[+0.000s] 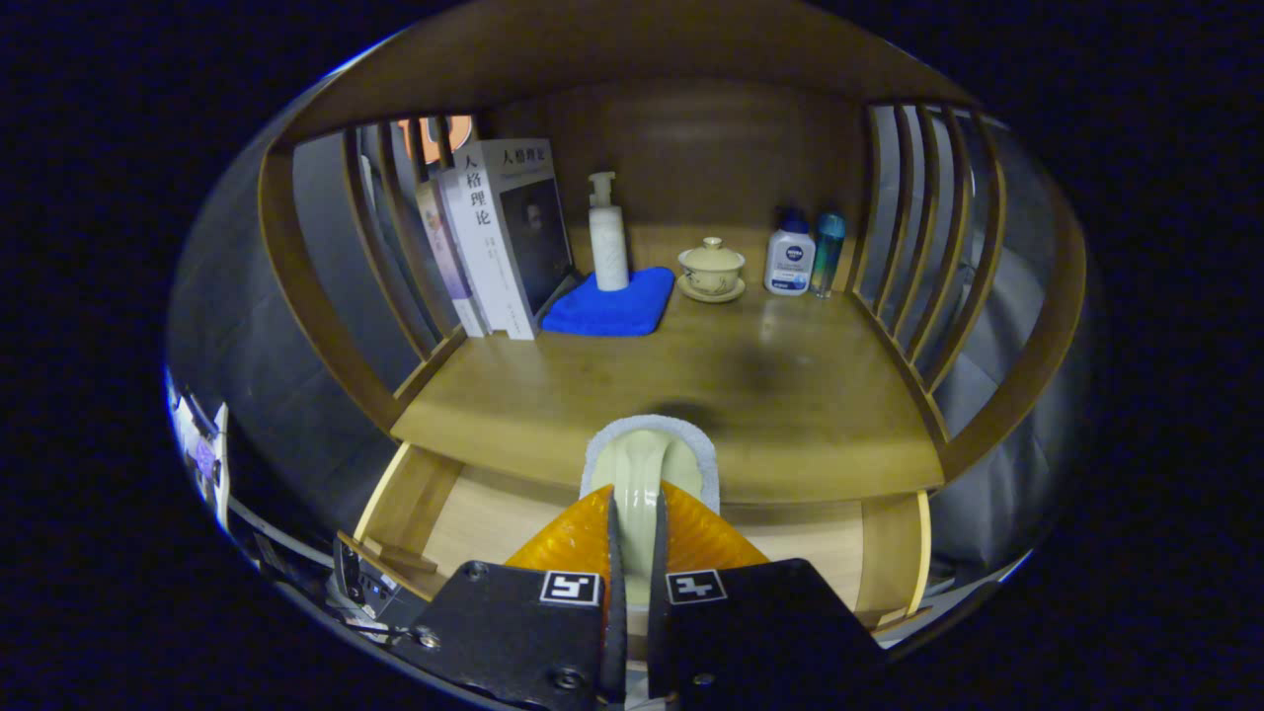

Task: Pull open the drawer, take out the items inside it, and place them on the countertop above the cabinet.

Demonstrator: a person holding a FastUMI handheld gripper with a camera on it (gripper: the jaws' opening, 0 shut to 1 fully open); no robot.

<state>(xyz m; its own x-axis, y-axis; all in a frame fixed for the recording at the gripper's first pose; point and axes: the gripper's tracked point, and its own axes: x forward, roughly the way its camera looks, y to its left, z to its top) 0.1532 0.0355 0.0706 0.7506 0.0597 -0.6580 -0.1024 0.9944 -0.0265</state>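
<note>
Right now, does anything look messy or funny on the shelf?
Nothing much. The books lean against the slats, and the pump bottle stands on the blue cloth. The claw is shut on a brush-like item.

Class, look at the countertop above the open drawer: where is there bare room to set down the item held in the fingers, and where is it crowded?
The gripper is shut on the pale brush. The front of the countertop, from the drawer edge back to the blue cloth, is bare between the slatted sides. The back row is crowded: books, pump bottle, lidded cup, white bottle, teal bottle.
</note>
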